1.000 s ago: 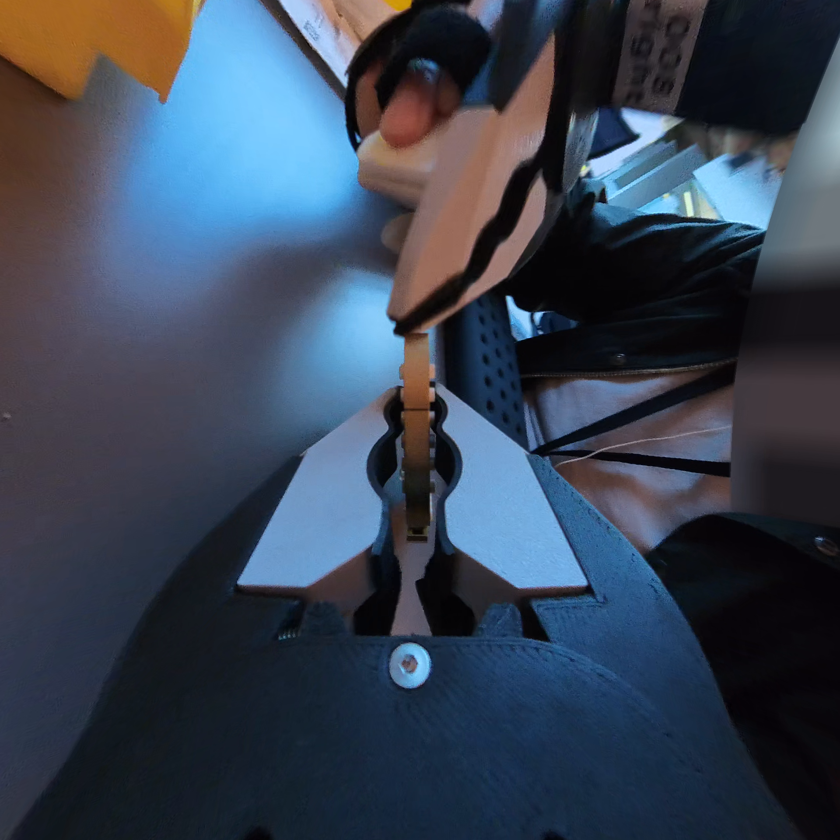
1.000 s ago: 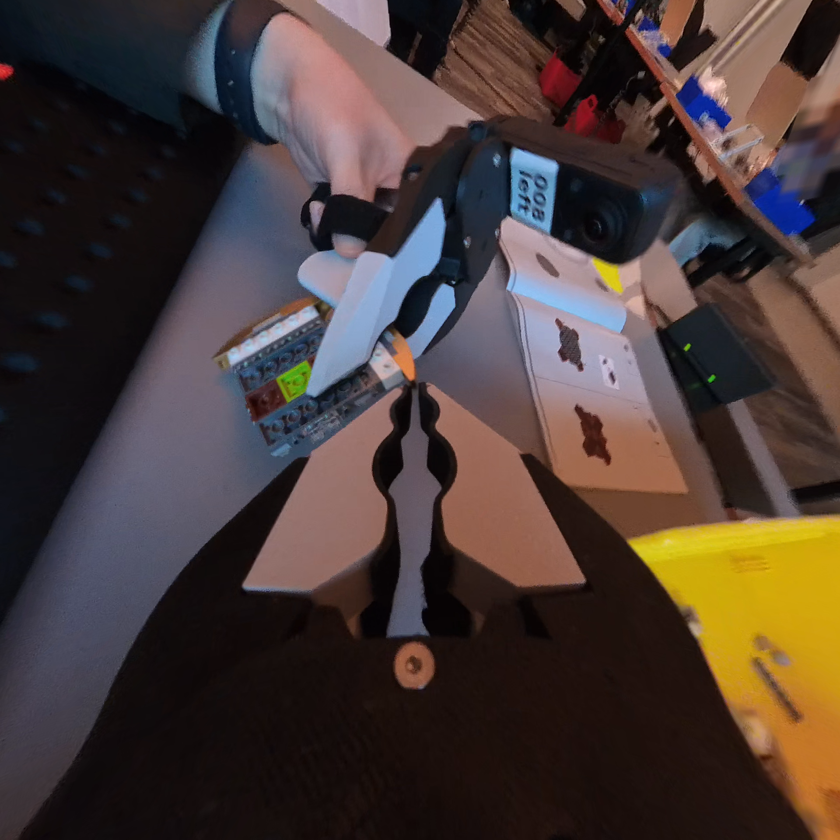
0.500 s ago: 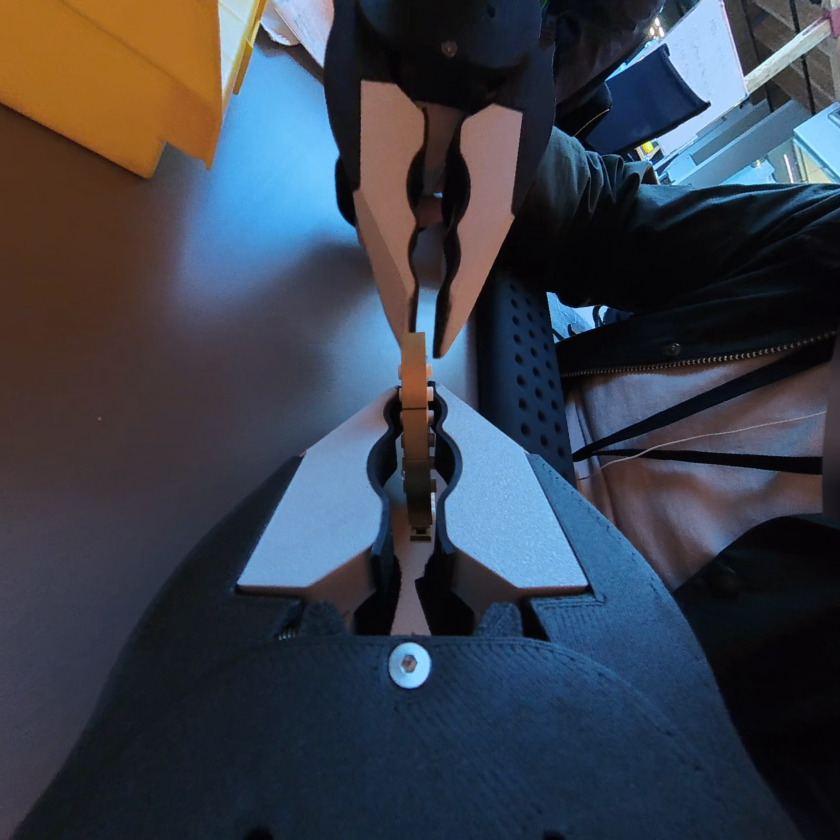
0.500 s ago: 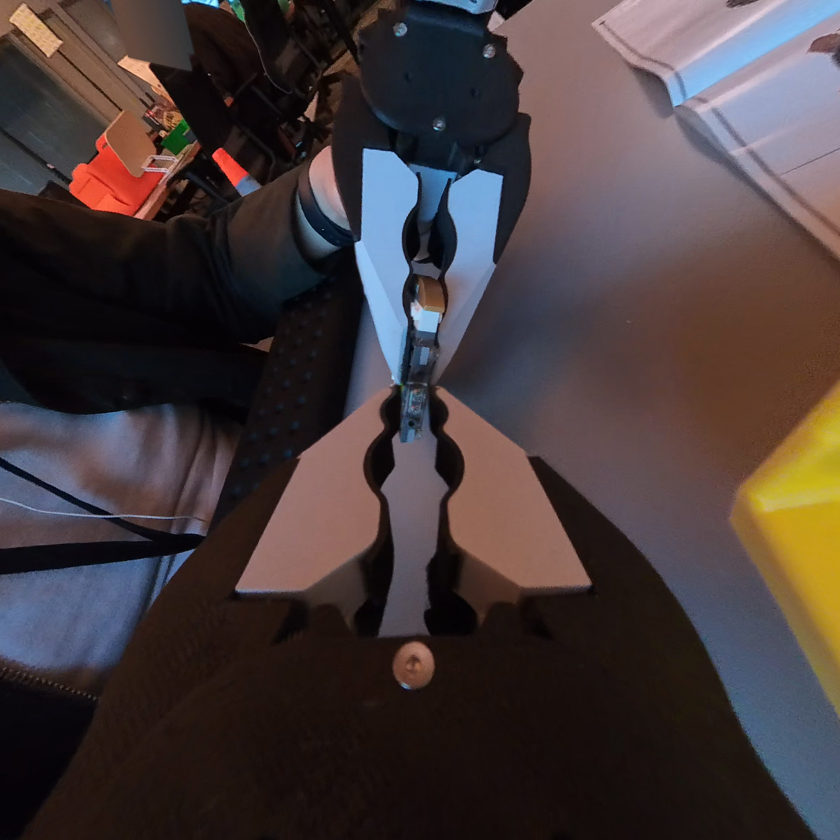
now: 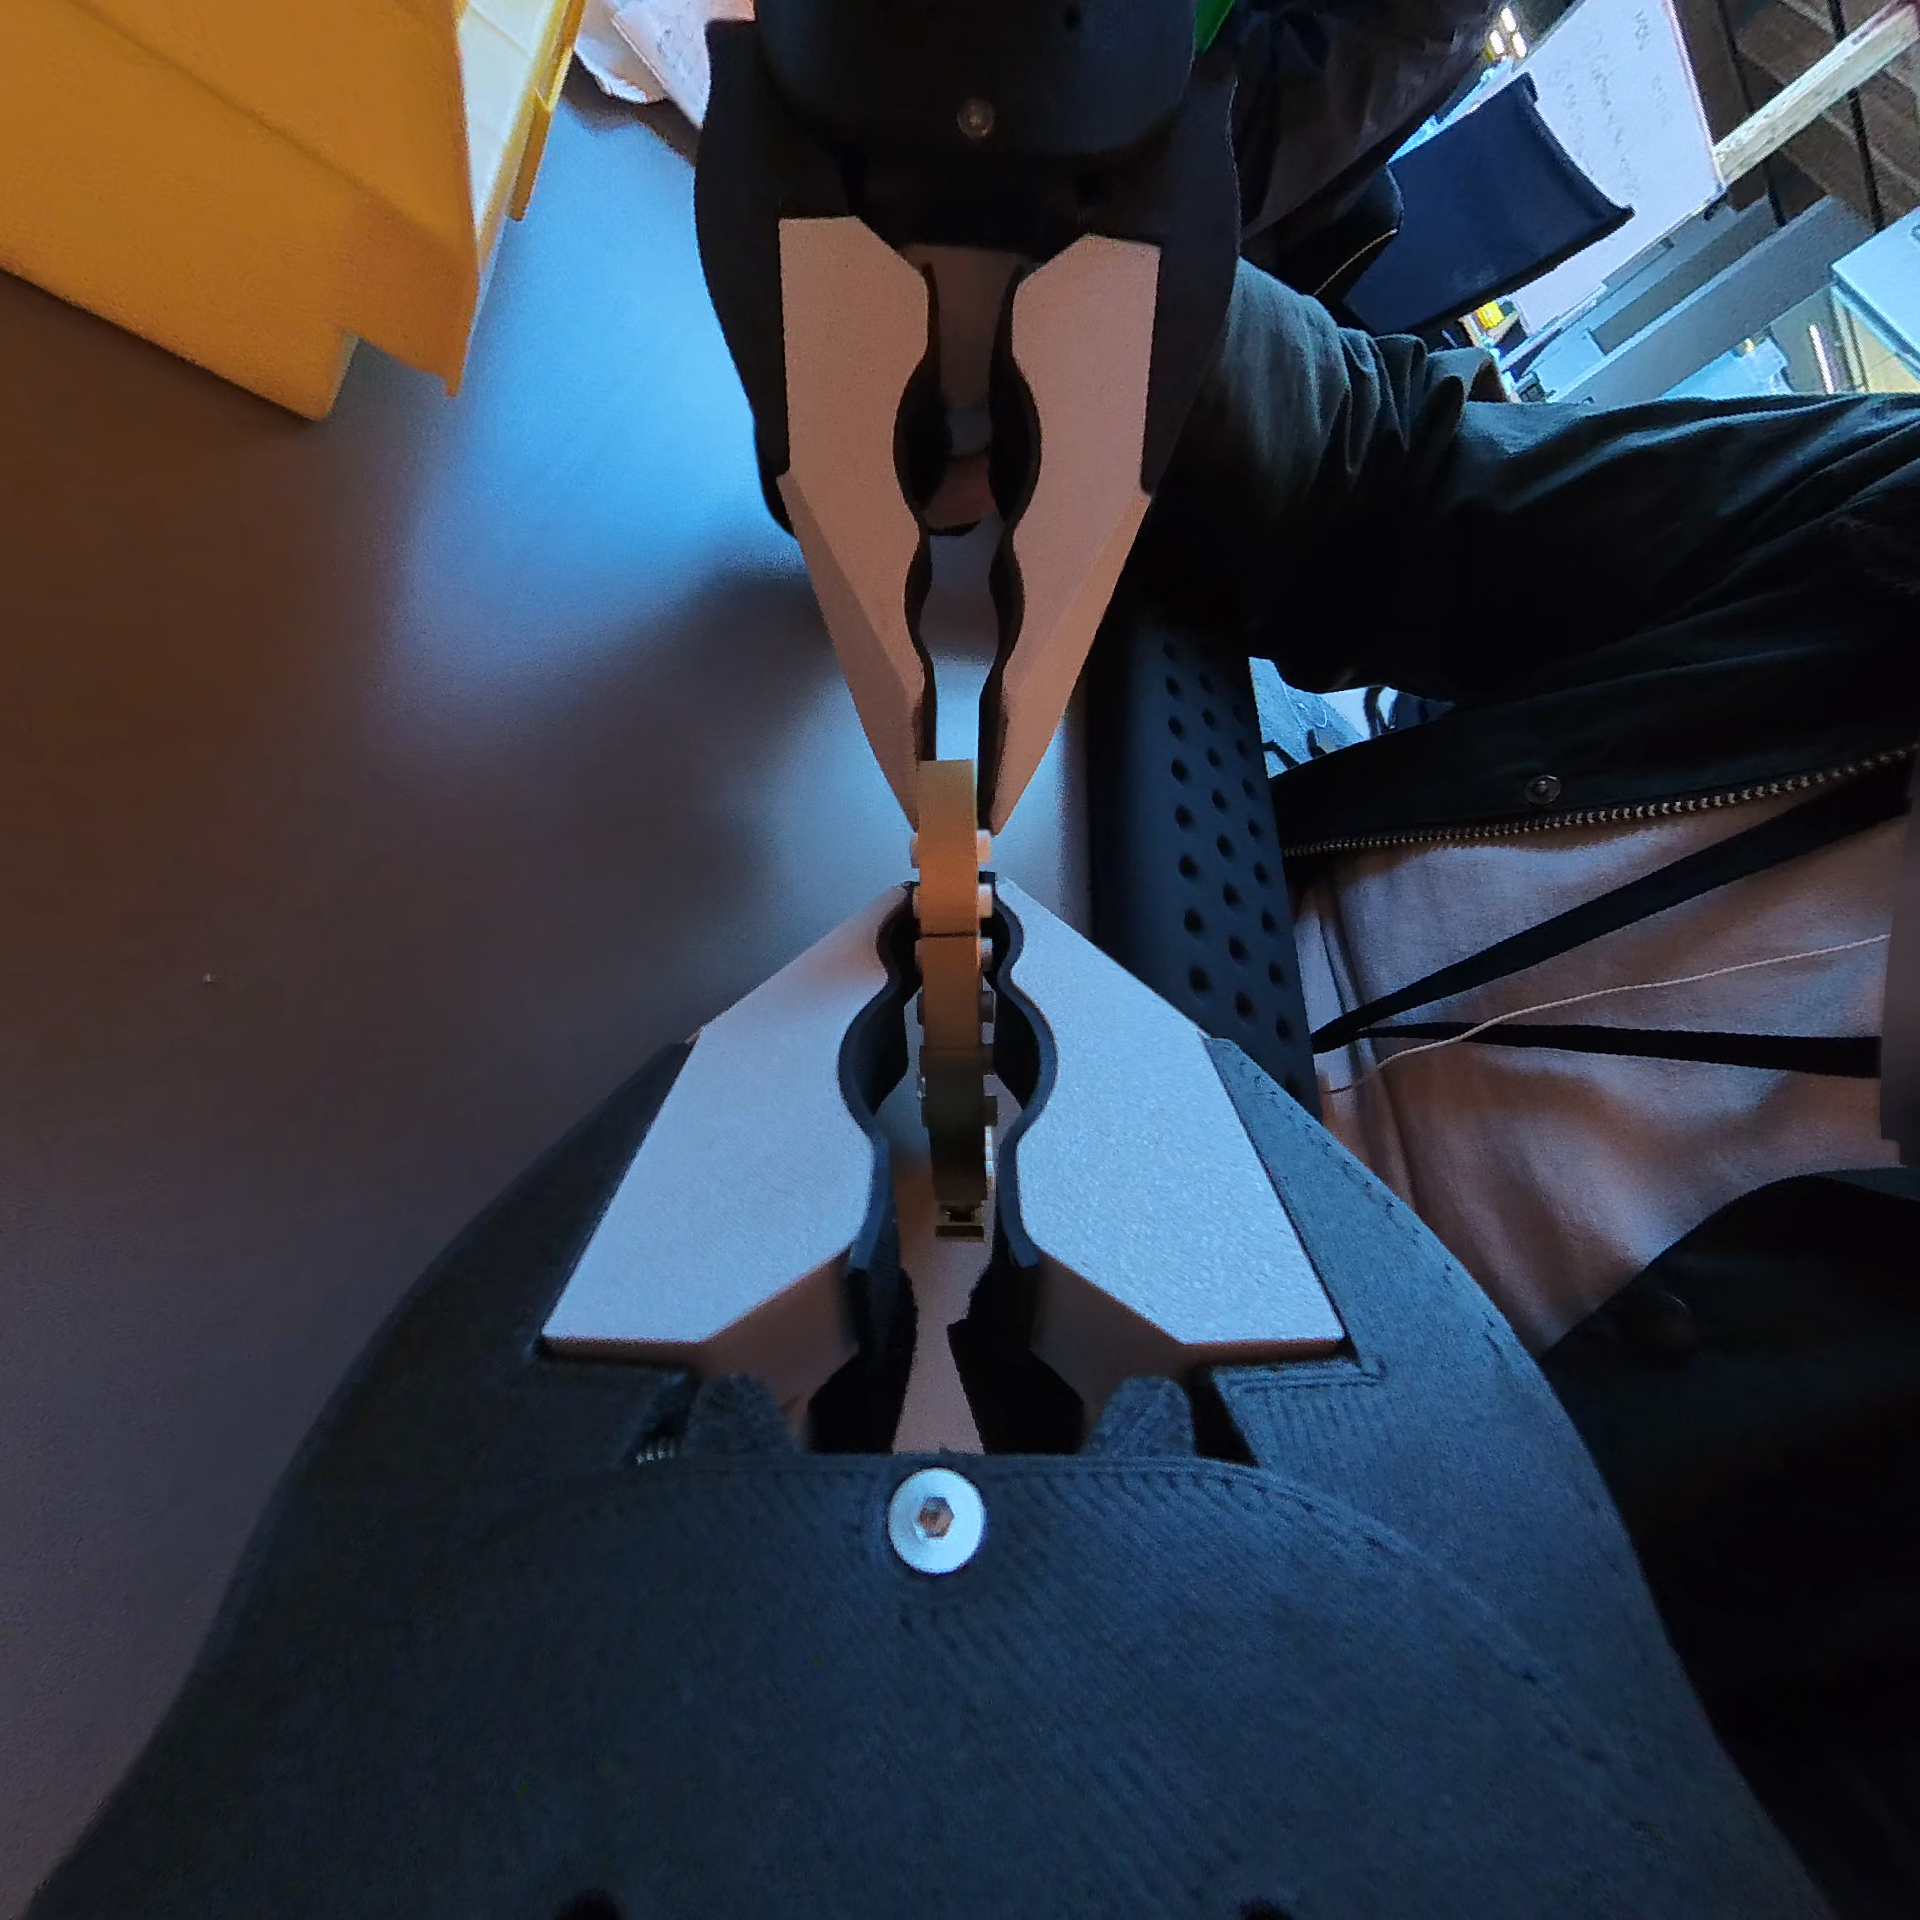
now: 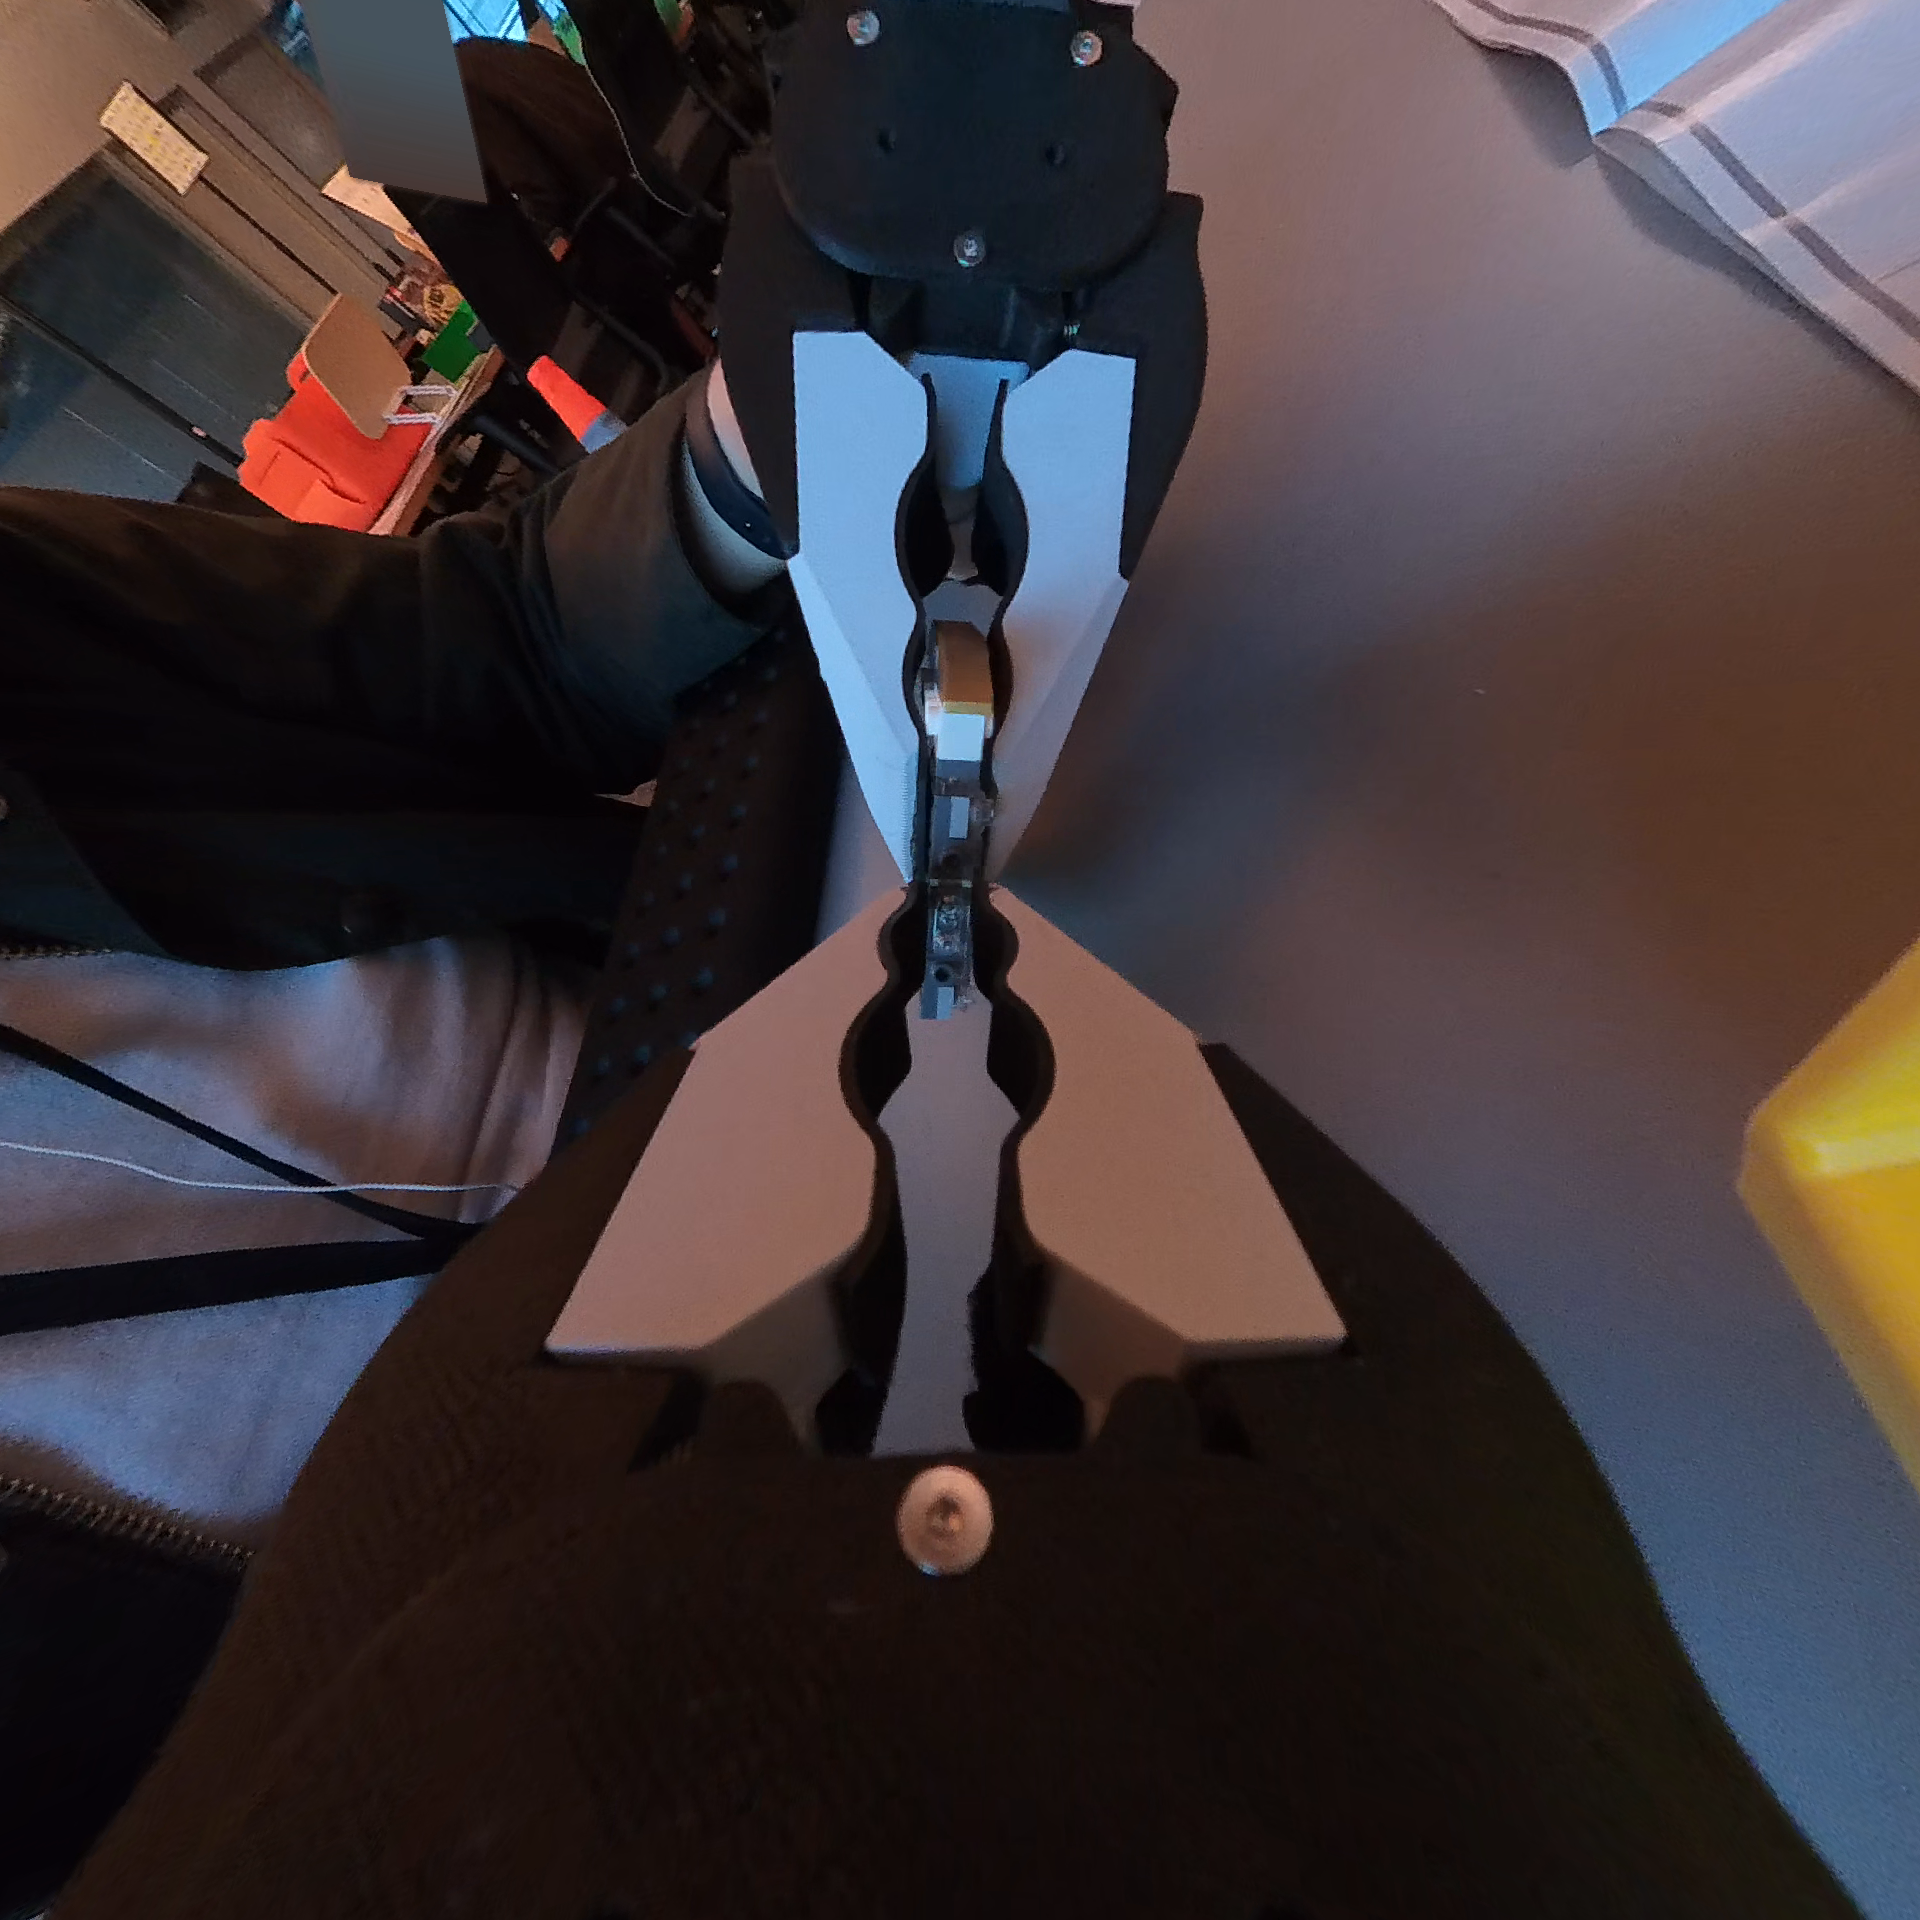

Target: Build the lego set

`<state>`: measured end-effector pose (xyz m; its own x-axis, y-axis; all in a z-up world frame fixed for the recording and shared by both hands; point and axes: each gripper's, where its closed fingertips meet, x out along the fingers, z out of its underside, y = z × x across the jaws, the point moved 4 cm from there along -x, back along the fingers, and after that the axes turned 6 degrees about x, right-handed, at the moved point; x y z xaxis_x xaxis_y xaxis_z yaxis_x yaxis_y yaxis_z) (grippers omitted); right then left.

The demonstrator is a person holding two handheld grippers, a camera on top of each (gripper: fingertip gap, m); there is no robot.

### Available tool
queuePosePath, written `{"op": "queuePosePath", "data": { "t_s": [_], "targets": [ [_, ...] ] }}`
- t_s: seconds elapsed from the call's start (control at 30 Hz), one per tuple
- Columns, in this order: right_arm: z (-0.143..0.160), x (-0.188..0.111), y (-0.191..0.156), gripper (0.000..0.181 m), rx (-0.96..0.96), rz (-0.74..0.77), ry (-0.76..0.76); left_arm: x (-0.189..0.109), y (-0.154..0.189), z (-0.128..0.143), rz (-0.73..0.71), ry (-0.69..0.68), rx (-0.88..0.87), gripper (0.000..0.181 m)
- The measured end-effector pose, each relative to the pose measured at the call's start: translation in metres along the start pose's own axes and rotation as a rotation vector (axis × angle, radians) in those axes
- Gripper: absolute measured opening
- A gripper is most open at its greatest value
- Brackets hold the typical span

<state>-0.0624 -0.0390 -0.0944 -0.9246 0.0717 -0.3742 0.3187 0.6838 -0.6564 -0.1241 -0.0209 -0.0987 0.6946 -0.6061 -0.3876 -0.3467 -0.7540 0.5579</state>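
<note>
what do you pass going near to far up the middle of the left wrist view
left hand-held gripper → lego assembly seen edge-on, clamped in it → right hand-held gripper, its tips around the assembly's far end → papers at the table's far edge

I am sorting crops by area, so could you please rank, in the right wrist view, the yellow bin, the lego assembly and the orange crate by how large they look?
1. yellow bin, cut off by the frame edge
2. orange crate, far off, so apparent size only
3. lego assembly, seen edge-on, clamped in the left hand-held gripper
</note>
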Motion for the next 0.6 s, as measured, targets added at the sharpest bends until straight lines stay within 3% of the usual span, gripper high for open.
{"op": "queuePosePath", "data": {
  "t_s": [0.17,0.3,0.43,0.6],
  "targets": [
    [-0.004,-0.003,-0.014,0.004,0.019,-0.098,-0.003,-0.003,0.016,-0.005,0.059,0.021,0.073,0.008],
    [-0.008,-0.004,-0.026,0.004,0.095,-0.259,0.029,0.0,0.029,-0.005,0.092,0.007,0.159,0.008],
    [-0.013,-0.01,-0.035,0.005,0.141,-0.378,0.073,0.004,0.027,-0.002,0.107,-0.007,0.127,0.008],
    [-0.029,-0.039,-0.05,0.004,0.177,-0.529,0.198,0.0,0.019,-0.002,0.087,0.007,0.084,0.008]
  ]
}}
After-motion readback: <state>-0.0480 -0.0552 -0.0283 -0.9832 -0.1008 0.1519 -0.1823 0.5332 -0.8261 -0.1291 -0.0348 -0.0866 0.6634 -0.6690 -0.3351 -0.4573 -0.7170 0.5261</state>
